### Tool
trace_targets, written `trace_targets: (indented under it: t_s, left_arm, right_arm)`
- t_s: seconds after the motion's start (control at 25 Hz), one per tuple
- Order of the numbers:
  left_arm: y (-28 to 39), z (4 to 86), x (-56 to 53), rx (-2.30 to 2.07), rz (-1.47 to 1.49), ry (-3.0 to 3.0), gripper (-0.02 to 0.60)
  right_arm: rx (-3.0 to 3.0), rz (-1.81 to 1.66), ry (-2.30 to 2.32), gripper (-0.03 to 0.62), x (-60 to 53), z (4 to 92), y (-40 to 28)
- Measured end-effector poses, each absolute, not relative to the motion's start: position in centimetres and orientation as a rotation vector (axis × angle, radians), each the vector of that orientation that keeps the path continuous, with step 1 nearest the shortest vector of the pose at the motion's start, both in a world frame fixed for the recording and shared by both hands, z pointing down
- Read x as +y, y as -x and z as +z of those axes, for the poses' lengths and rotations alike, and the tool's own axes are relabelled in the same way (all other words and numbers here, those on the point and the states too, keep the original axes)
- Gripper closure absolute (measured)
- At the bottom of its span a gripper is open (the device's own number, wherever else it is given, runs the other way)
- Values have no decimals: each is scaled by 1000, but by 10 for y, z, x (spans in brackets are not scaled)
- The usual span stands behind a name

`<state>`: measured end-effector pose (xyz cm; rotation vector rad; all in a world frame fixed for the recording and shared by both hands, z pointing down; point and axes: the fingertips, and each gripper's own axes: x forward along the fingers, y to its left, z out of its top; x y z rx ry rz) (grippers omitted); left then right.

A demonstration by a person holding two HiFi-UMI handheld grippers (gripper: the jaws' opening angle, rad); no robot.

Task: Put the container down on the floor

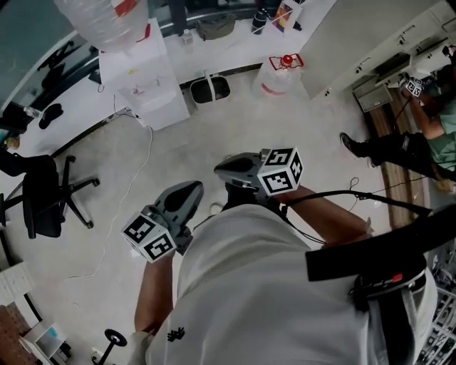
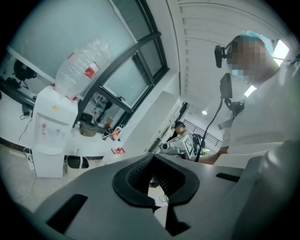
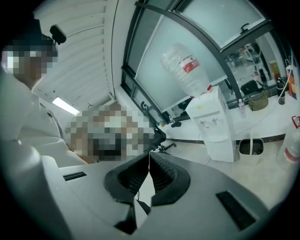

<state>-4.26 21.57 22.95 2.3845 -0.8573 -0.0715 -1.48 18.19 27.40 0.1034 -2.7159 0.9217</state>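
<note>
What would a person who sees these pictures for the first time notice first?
First come the left gripper and the right gripper, both shut and empty, with checkered cubes, in front of the person's white shirt at the middle of the head view. Next is the water dispenser with its big bottle at the upper left. Right of it, past a bin, a clear container with a red cap stands on the floor.
</note>
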Motion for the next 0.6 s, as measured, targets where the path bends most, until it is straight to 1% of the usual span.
trace_targets:
  t_s: [0.36,0.6]
  left_arm:
    - [41,220,214,-878,-65,-2387,572]
    - [33,220,215,-851,-59,-2396,572]
  right_arm:
    - [-2729,912,-74,577,192,254,15]
    - [-2742,986,-70,577,197,252,13]
